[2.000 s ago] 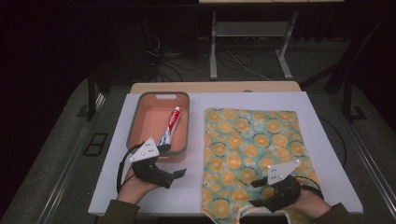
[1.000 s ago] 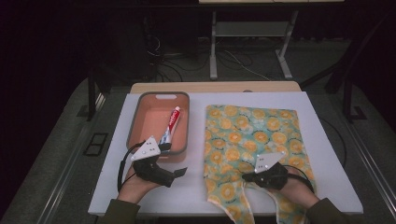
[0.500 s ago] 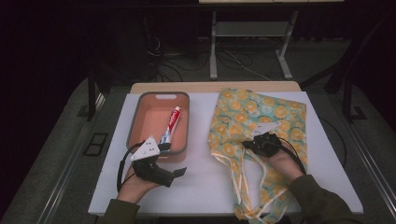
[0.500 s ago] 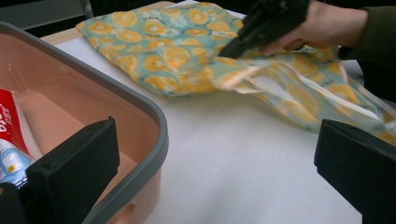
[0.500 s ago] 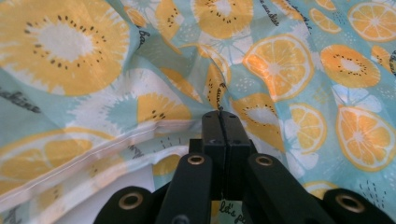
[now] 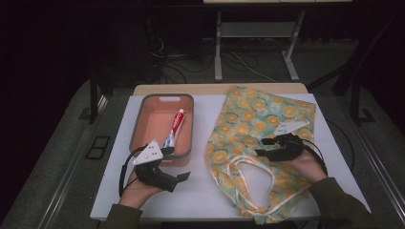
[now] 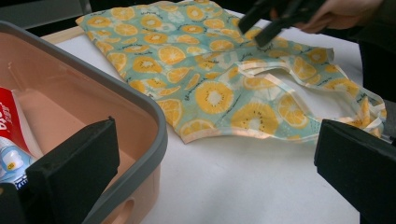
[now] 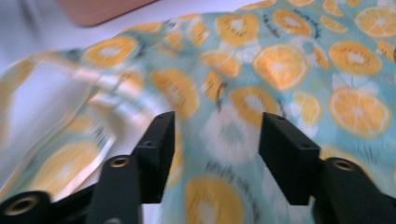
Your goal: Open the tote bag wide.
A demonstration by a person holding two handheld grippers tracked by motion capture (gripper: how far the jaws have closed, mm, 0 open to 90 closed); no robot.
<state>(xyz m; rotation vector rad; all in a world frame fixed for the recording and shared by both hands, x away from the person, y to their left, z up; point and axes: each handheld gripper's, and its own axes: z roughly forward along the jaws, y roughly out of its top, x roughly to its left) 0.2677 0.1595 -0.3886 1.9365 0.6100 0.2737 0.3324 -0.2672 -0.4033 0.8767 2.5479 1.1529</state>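
bag (image 6: pixel 260 121): teal cloth with orange slices, rumpled, cream handles looped toward me, on bench (image 6: pixel 205 200) right of tray (image 6: pixel 138 125) | my right claw (image 6: pixel 261 149): over bag, jaws just opened, nothing gripped | my left claw (image 6: pixel 184 177): wide open, empty, by tray

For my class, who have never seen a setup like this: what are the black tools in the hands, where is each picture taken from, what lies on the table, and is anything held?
There is no robot. A person holds a hand tool with two black fingers in each hand: the left gripper and the right gripper.

The high view looks down on the table from above. The other two pictures come from cameras riding on each tool, looking out along its fingers.

On the table sit a pink tray holding a toothpaste tube, and a cloth bag printed with orange slices, its pale handles looped in front.

Neither tool holds anything. The left gripper is open beside the tray. The right gripper's fingers have just been opening above the bag, with nothing clamped between them.
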